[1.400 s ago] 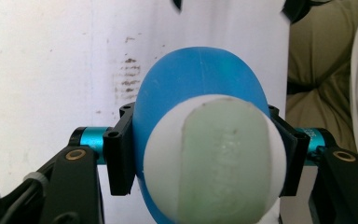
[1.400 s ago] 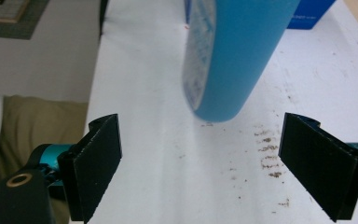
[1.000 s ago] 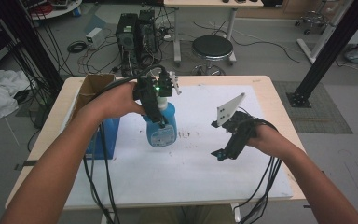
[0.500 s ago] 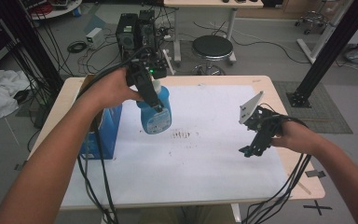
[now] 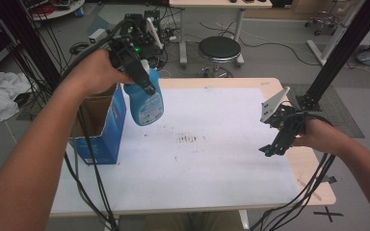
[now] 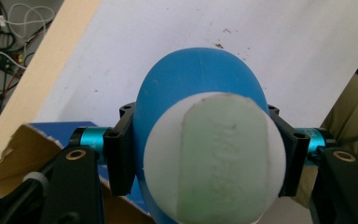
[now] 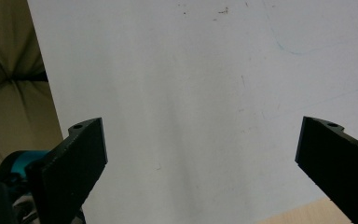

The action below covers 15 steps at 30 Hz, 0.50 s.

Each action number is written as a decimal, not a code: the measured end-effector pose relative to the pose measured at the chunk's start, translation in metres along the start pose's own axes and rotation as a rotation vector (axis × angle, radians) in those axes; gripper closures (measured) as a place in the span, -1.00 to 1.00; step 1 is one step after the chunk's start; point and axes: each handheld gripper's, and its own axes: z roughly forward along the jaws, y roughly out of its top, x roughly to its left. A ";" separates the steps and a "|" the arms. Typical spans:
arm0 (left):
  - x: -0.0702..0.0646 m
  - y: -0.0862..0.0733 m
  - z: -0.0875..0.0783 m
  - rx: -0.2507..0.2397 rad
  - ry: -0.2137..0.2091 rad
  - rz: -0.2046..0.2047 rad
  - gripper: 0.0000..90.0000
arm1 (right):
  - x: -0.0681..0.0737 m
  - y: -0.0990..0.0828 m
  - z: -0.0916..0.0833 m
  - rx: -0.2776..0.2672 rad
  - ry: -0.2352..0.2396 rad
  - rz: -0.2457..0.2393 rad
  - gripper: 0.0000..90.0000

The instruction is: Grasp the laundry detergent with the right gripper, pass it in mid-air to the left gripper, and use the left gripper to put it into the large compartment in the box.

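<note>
A blue bottle [image 5: 145, 101] with a white cap [image 6: 213, 156] hangs in the air, held by my left gripper [image 5: 143, 82], which is shut on its neck. The bottle is above the table's left part, right beside the open blue cardboard box [image 5: 107, 126]. In the left gripper view the two jaws clamp the bottle from both sides, and the box's brown flap [image 6: 9, 151] lies below. My right gripper [image 5: 275, 144] hovers over the white sheet [image 5: 212, 159] near the table's right edge. It is open, its jaws wide apart, nothing between them.
The white sheet covers most of the wooden table [image 5: 313, 168] and has dark smudges [image 5: 189, 138] at its middle. Cables trail off the front edge from both grippers. A round stool [image 5: 219, 48] and black equipment [image 5: 139, 26] stand on the floor behind the table.
My left gripper has lifted the blue bottle up and to the left, toward the box. My right gripper has drawn back to the right side of the table, still open.
</note>
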 end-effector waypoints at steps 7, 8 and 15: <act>0.015 -0.021 -0.033 -0.034 0.037 -0.085 -0.16 | -0.003 -0.004 -0.008 -0.006 -0.016 -0.005 -0.98; 0.017 -0.024 -0.037 -0.035 0.044 -0.102 -0.16 | -0.004 -0.004 -0.009 -0.003 -0.018 -0.006 -0.98; 0.035 -0.046 -0.060 -0.027 0.079 -0.181 -0.16 | -0.006 -0.003 -0.011 0.001 -0.022 -0.009 -0.98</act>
